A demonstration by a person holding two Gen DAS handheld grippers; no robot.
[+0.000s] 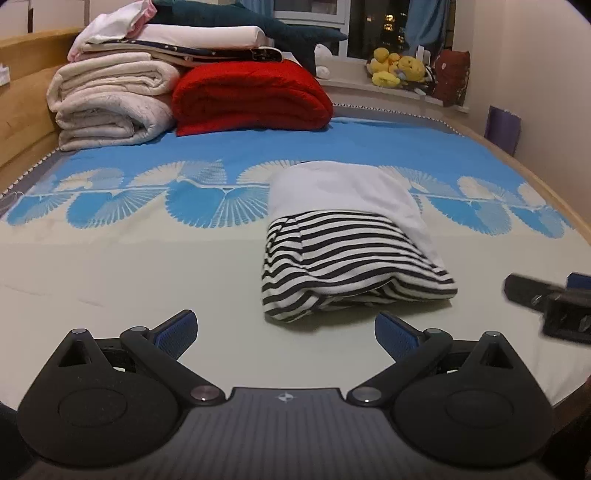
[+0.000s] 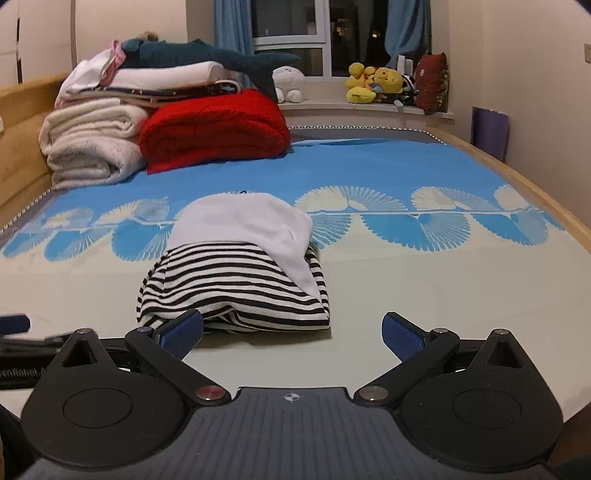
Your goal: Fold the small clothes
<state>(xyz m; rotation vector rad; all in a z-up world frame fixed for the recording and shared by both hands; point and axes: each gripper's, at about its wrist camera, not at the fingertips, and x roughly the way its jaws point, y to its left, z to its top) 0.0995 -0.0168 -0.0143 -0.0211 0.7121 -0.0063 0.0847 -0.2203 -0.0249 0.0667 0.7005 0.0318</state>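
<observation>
A bed [image 2: 424, 280] with a blue-and-cream sheet is bounded by a wooden frame [image 2: 517, 181]. Beyond the bed, a dark window [image 2: 291, 22] is flanked by blue curtains [image 2: 231, 29]. Plush toys [image 2: 373, 86] are lined on the windowsill [image 2: 332, 107]. Folded blankets [image 2: 147, 122] are stacked at the bed's far left.

Bare bed [image 1: 110, 266] lies open from 9 to 11 o'clock; the folded clothes [image 1: 343, 243] block 12 to 1, blanket stack [image 1: 110, 99] far at 11.
</observation>
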